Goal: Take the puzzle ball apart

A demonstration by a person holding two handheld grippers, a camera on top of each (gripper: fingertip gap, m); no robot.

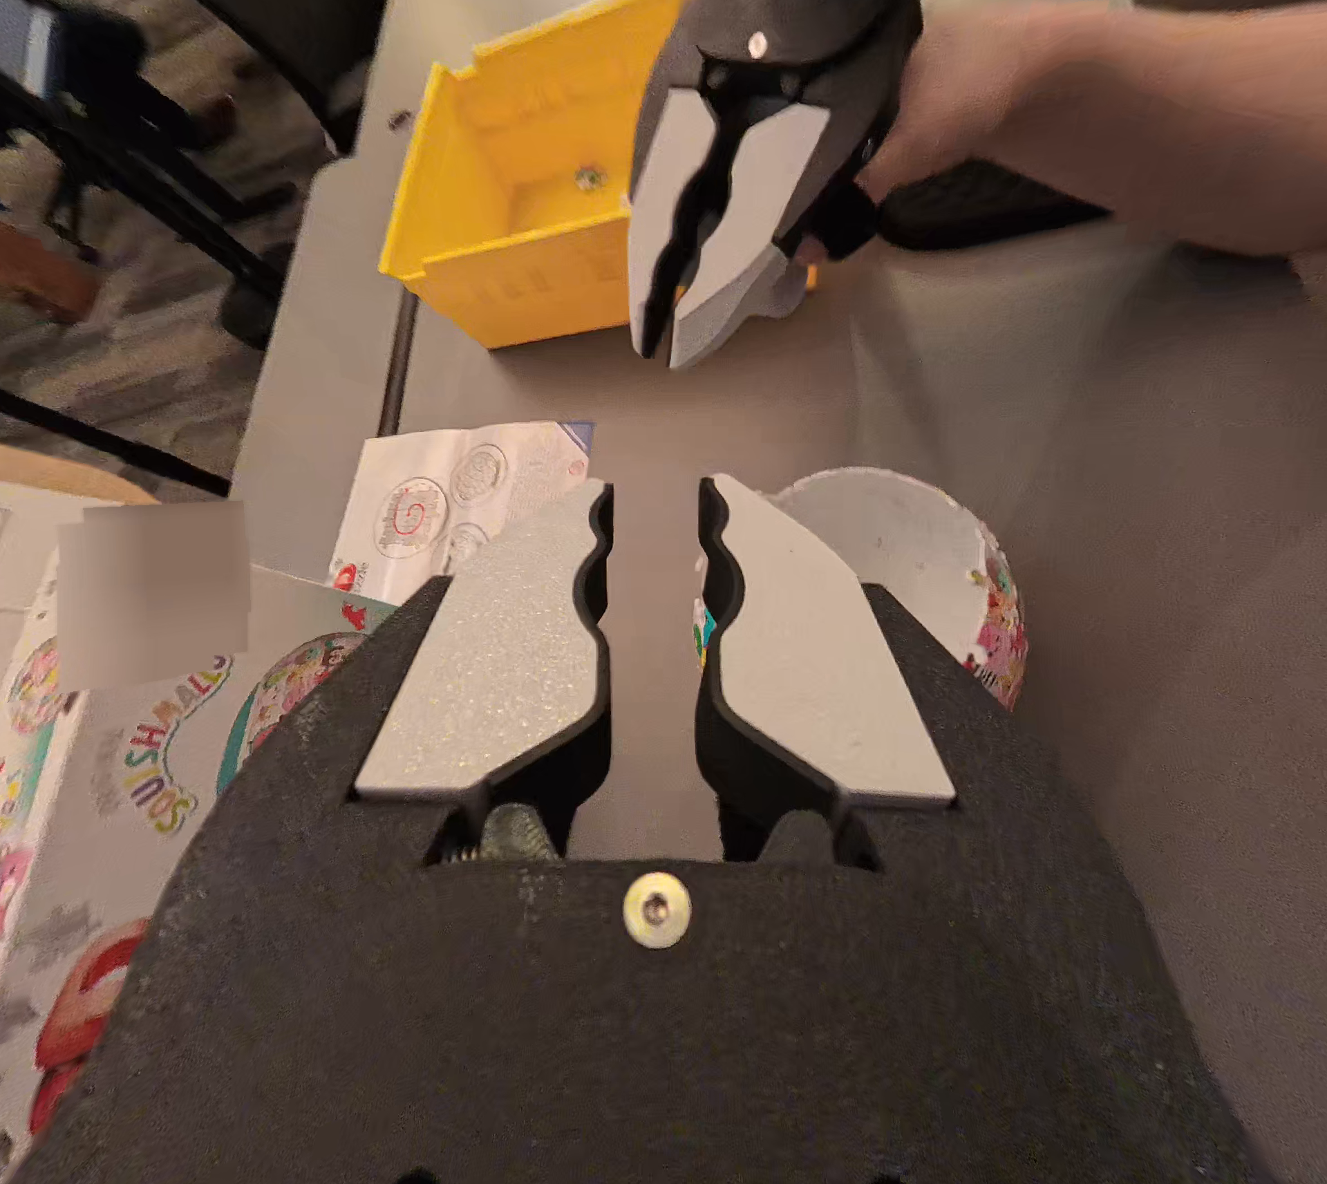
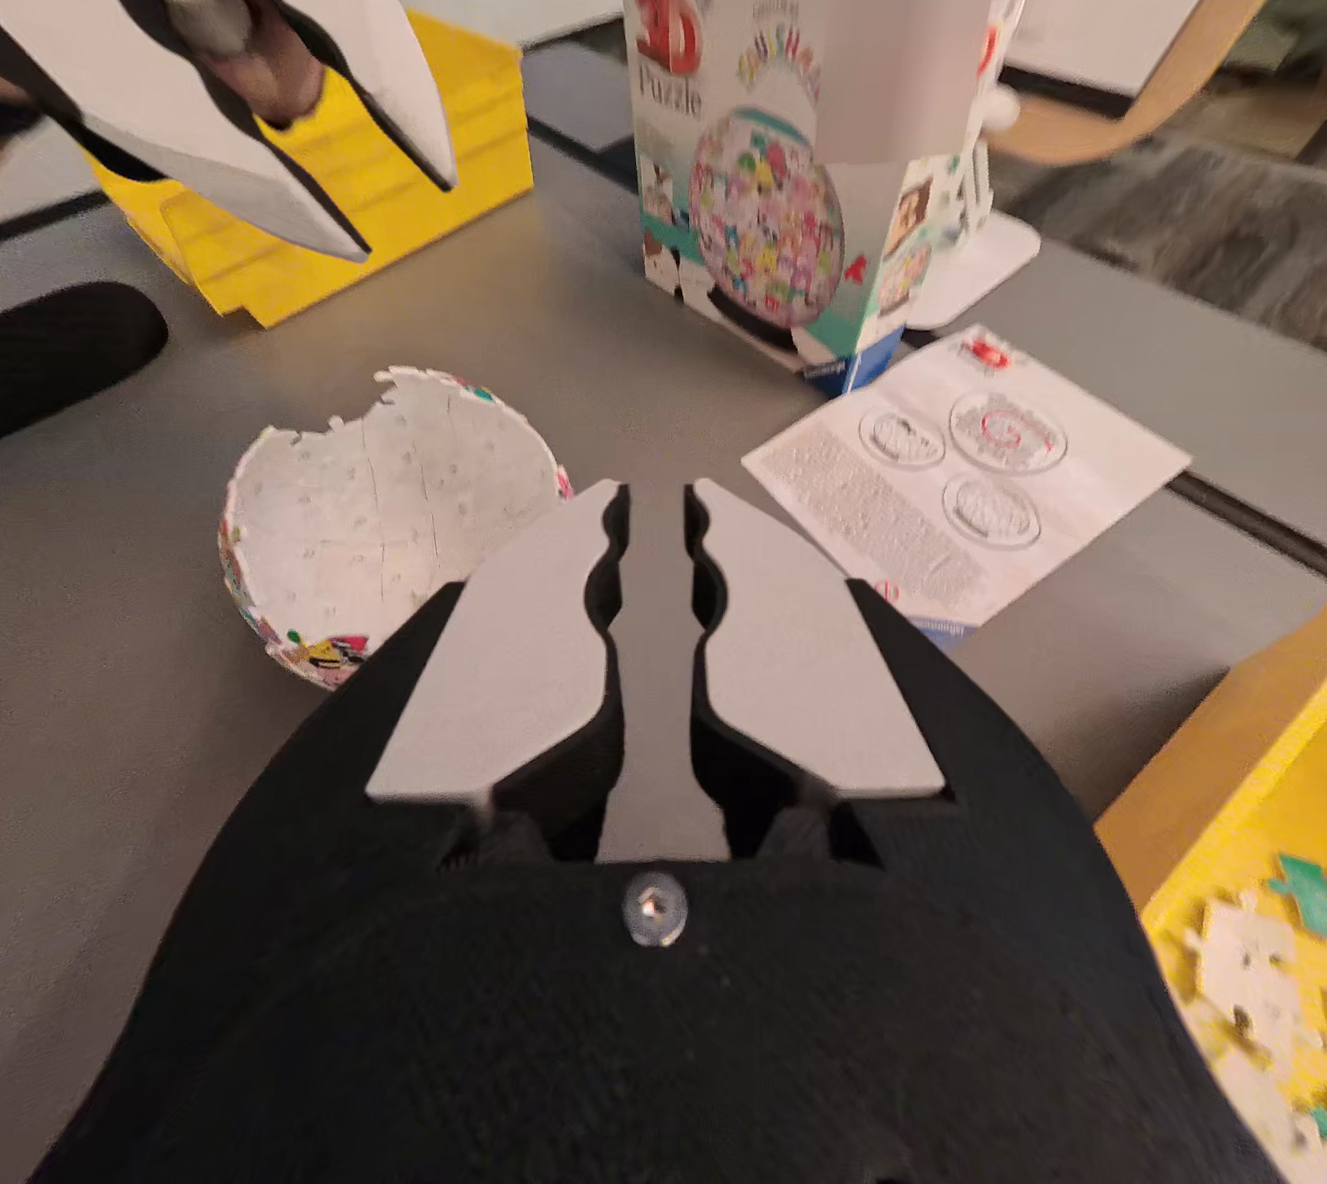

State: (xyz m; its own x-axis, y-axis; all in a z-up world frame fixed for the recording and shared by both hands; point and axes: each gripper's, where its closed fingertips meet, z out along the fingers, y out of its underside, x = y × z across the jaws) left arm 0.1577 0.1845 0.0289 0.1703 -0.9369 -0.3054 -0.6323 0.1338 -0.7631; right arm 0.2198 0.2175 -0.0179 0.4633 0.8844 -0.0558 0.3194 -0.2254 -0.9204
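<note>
The puzzle ball (image 1: 912,546) is an open half shell, white inside and colourful outside, lying on the grey table. My left gripper (image 1: 655,489) is open and empty; the shell sits just right of its right finger, which partly hides it. My right gripper (image 2: 655,489) is open by a narrow gap and empty; the shell (image 2: 373,517) lies just left of its left finger. The right gripper also shows in the left wrist view (image 1: 660,356), raised in front of a yellow bin. The left gripper shows in the right wrist view (image 2: 406,219), raised at the upper left with its jaws apart.
A yellow bin (image 1: 517,201) stands beyond the shell (image 2: 431,144). A second yellow bin (image 2: 1256,826) with loose puzzle pieces (image 2: 1242,977) is at the near right. The puzzle box (image 2: 754,180) and a leaflet (image 2: 962,474) lie nearby. A person's hand (image 1: 1077,122) holds the right gripper. The shell (image 2: 373,517) lies around 9 cm away from my left fingertips.
</note>
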